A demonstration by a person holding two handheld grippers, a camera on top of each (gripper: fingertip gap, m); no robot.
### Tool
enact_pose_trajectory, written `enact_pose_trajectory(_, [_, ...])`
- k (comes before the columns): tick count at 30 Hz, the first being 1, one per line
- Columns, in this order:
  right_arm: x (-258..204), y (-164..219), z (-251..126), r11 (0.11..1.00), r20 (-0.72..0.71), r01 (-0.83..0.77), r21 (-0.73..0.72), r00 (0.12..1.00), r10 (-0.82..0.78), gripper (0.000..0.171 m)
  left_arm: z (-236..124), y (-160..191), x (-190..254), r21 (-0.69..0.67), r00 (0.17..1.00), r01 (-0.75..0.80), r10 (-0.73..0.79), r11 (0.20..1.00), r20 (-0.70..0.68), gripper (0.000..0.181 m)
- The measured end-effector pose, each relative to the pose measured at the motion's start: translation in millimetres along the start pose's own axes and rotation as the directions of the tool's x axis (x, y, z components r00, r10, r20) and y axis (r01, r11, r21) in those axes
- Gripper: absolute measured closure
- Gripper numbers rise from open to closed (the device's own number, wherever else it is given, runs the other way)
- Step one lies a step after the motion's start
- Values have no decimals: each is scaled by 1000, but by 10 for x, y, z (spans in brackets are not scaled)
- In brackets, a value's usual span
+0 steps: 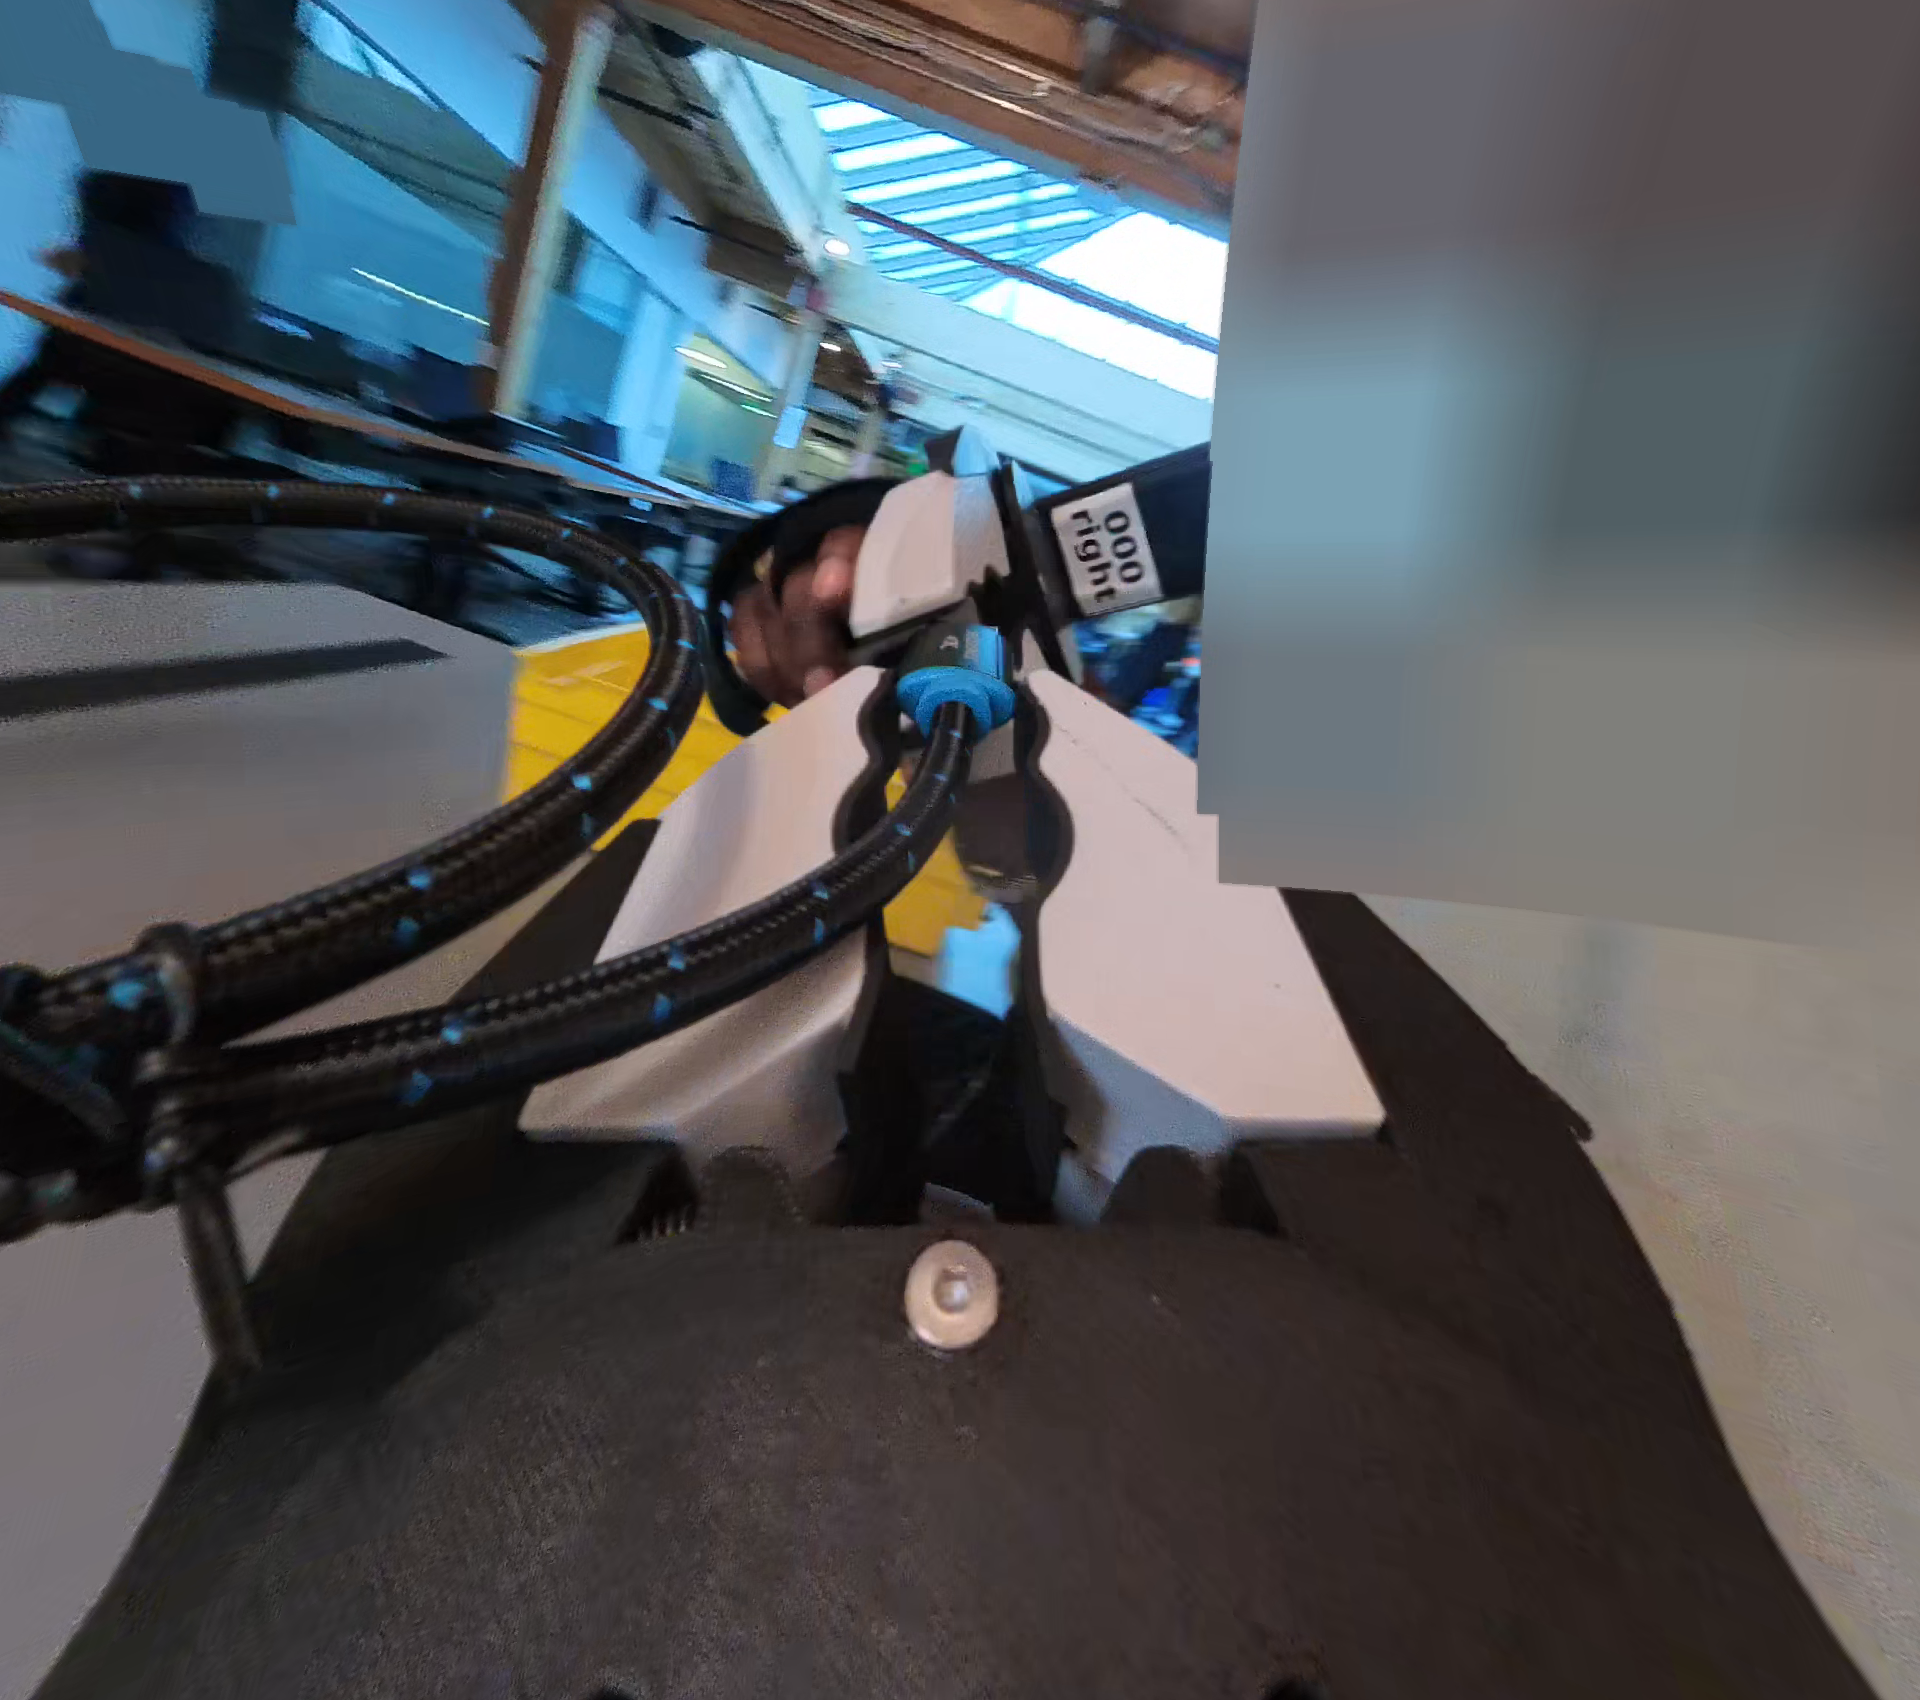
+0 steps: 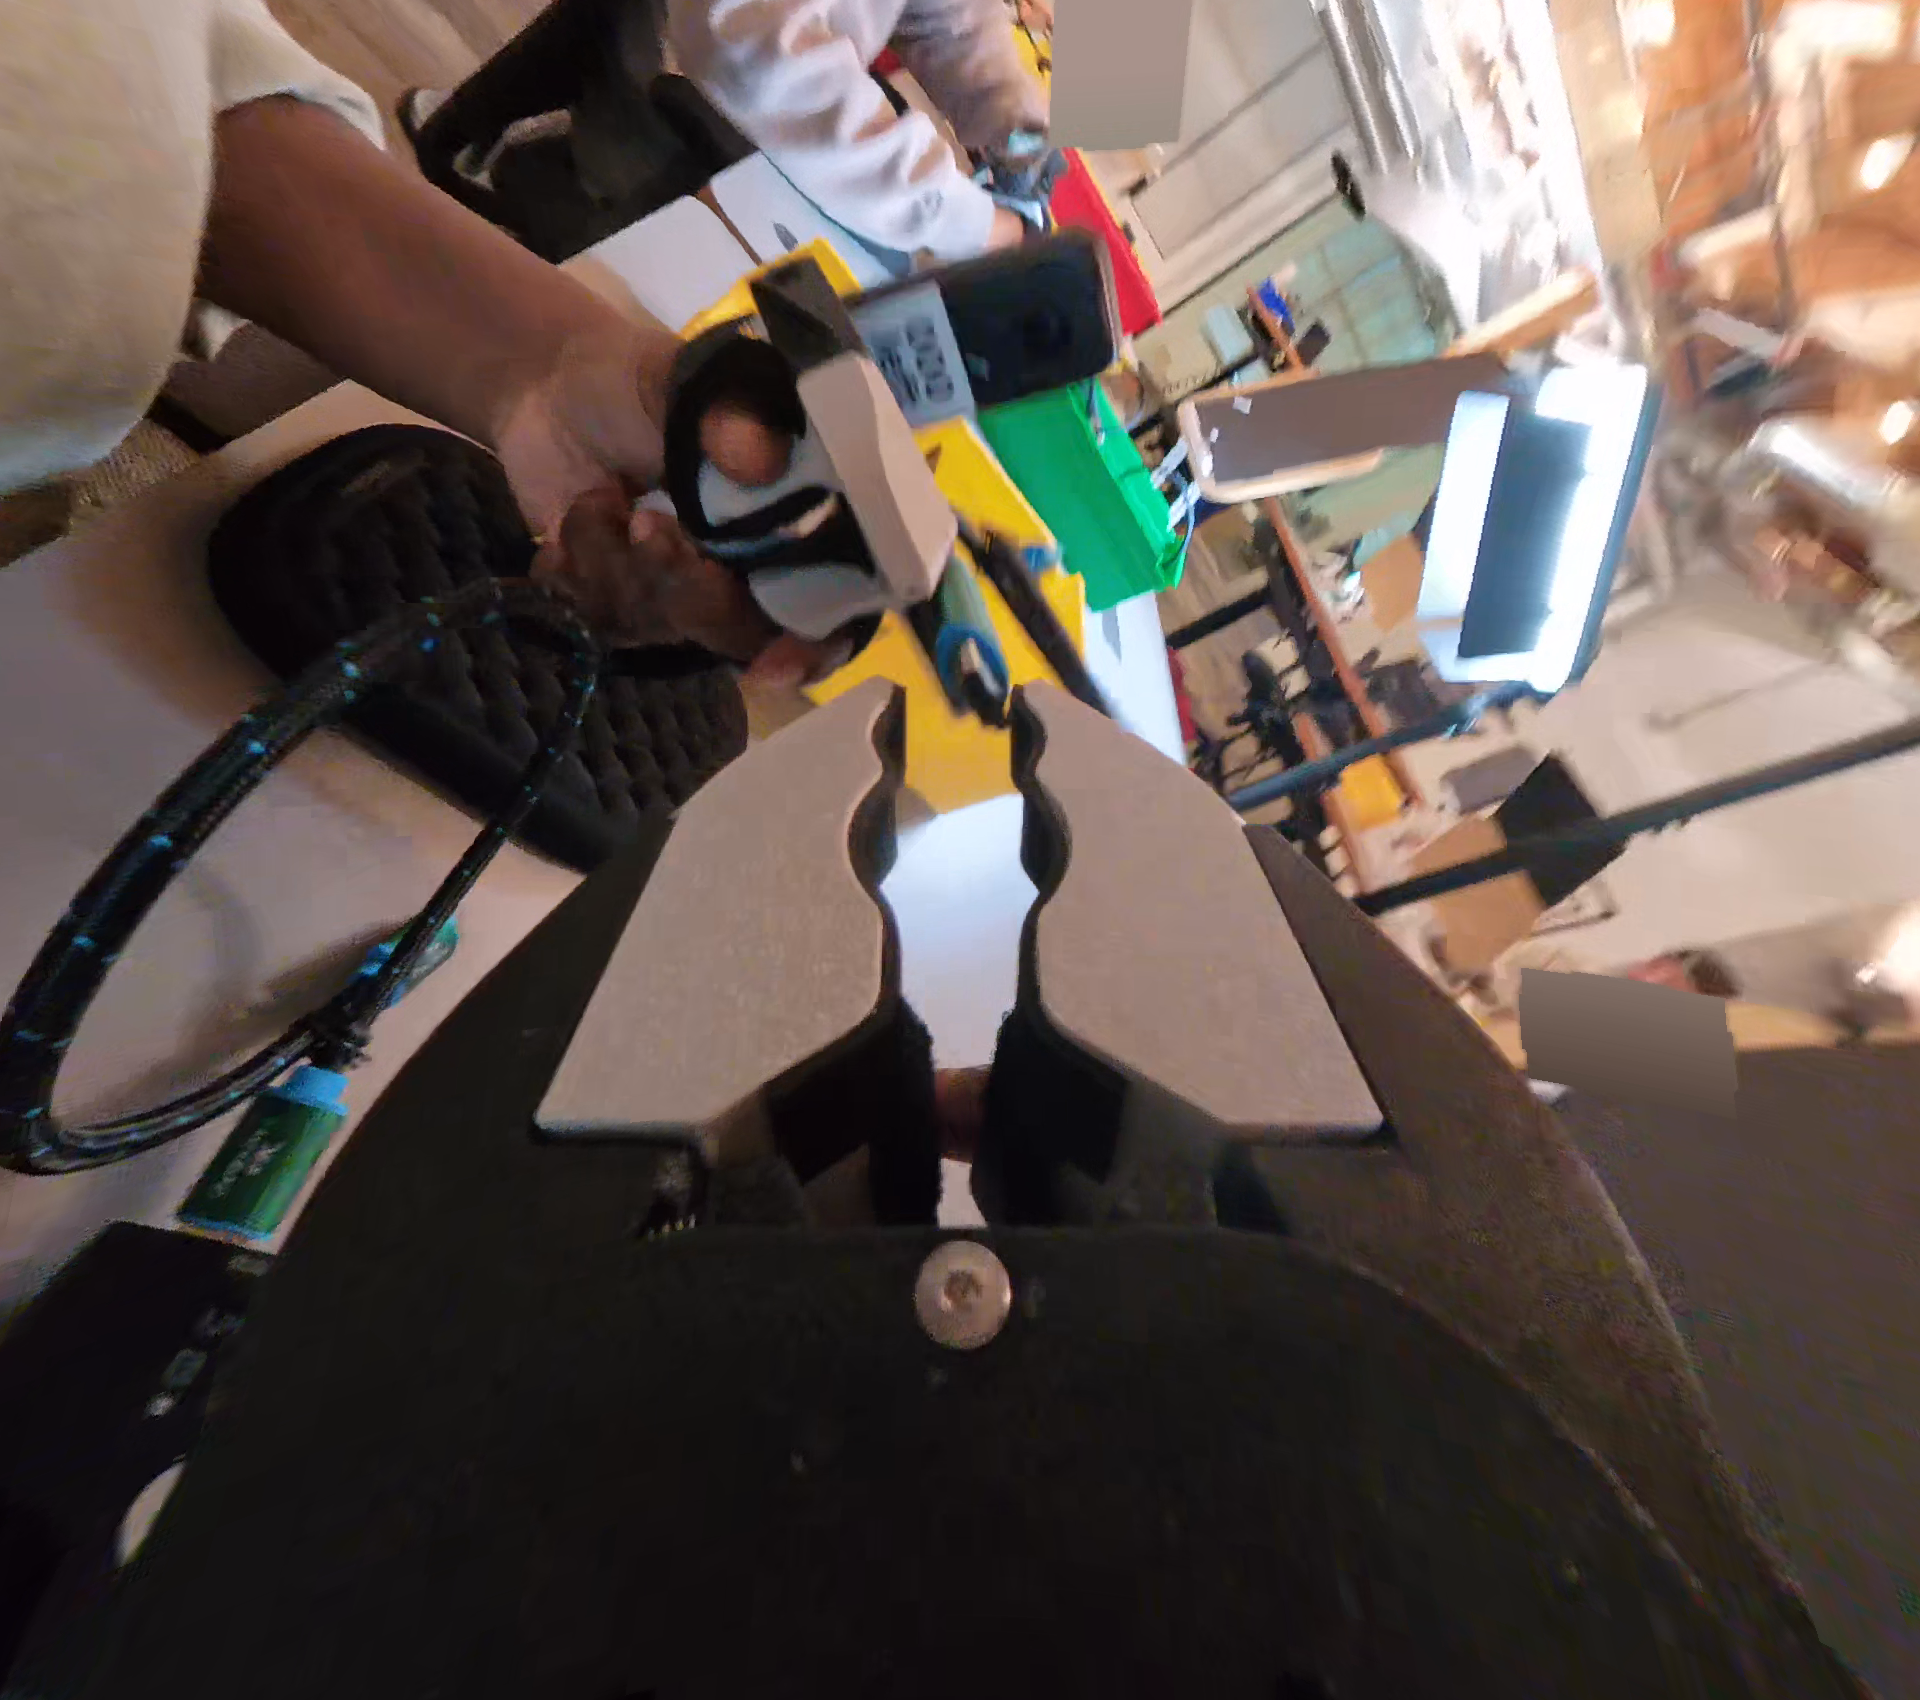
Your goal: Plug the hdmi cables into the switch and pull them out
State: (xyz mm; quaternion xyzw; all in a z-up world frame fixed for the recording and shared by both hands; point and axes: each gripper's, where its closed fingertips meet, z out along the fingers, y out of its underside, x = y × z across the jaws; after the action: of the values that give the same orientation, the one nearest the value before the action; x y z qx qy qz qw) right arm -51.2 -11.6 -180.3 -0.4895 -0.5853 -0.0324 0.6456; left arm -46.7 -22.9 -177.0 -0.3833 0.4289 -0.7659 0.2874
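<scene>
We see the L gripper [image 1: 951, 700] clenched on the blue plug [image 1: 954, 686] of the braided hdmi cable [image 1: 582, 954], lifted off the white table [image 1: 229, 777]; the R gripper [image 2: 954, 700] is released, nothing btwn its fingers, tips just beside that plug. A 2nd cable end w/ a green plug [image 2: 260, 1167] lies on the table by a black box [image 2: 94, 1318] at the lower-left edge, prob. the switch. Yellow bin [image 2: 966, 746] and green bin [image 2: 1081, 487] sit further back, contents hidden. Black woven pouch [image 2: 416, 611] crowds the table nr the holding hand [image 2: 603, 497]
</scene>
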Motion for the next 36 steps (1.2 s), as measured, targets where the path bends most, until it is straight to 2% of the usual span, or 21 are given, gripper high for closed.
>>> enact_pose_trajectory(5, [-61,338,-120,940,20,-329,-94,943,332,135,-152,-114,-172,-46,946,-255,259,966,194,161])
enact_pose_trajectory(9, [-267,396,-410,806,72,-575,-143,806,588,107,-282,-76,-231,-172,880,-369,402,914,253,161])
enact_pose_trajectory(11, [-400,431,-579,743,68,-647,-172,745,664,96,-337,-23,-267,-230,854,-396,449,889,264,161])
enact_pose_trajectory(13, [-589,576,-708,674,16,-686,-274,697,716,87,-378,26,-330,-277,833,-410,481,869,275,161])
enact_pose_trajectory(16, [-901,840,-795,624,-95,-643,-445,726,681,71,-385,61,-424,-313,814,-419,506,852,287,160])
enact_pose_trajectory(18, [-1144,992,-855,595,-115,-569,-567,770,627,72,-348,80,-461,-327,807,-433,523,840,276,160])
enact_pose_trajectory(21, [-1391,1228,-995,497,-136,-464,-733,816,561,86,-270,121,-477,-336,820,-433,520,837,238,160])
enact_pose_trajectory(23, [-1425,1324,-1028,467,-136,-408,-785,848,513,89,-231,146,-474,-333,829,-435,517,837,216,160])
enact_pose_trajectory(25, [-1404,1306,-946,504,-114,-393,-769,861,497,99,-214,181,-487,-341,831,-434,517,834,206,160])
enact_pose_trajectory(29, [-1474,1428,-874,486,-74,-356,-798,859,507,111,-244,241,-512,-376,812,-446,544,812,211,160])
enact_pose_trajectory(32, [-1514,1506,-755,487,-114,-443,-753,816,567,124,-287,276,-535,-398,798,-451,560,799,221,160])
enact_pose_trajectory(36, [-1475,1479,-703,608,-51,-407,-682,855,515,130,-319,350,-574,-433,779,-487,602,758,177,160])
